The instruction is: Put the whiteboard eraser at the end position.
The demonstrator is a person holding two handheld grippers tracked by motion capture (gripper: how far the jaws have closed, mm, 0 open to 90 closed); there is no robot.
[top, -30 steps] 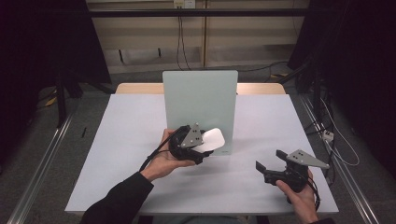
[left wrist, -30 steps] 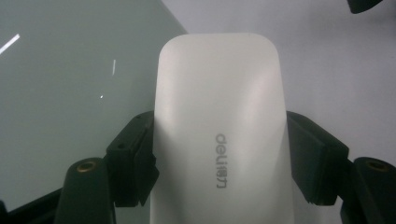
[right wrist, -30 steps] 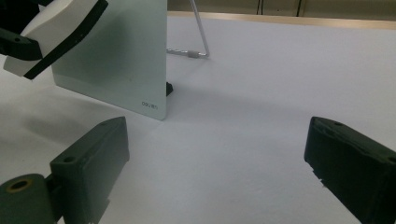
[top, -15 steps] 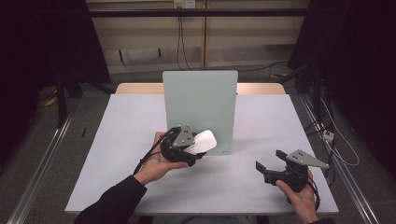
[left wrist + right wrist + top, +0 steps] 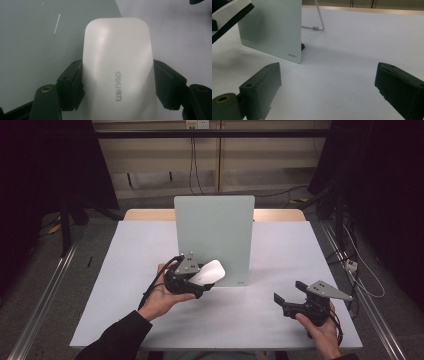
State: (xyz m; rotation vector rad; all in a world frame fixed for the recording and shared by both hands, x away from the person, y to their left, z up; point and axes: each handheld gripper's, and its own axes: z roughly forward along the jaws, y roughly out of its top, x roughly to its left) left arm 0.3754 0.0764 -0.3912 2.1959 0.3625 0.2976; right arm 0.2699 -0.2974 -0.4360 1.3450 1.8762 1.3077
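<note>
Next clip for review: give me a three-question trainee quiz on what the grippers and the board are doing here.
1. True or false: the left gripper is shut on the white mouse.
2. The right gripper has jaws that are: A) clamped on the board, B) open with nothing between them, C) shut on a cable.
3. How does the pale green board stand on the table?

Key
1. True.
2. B.
3. Upright near the middle, propped by a thin metal leg behind it.

The left hand-held gripper (image 5: 202,281) is clamped tight, palm upturned, while the right hand-held gripper (image 5: 286,293) gapes wide, held low.
</note>
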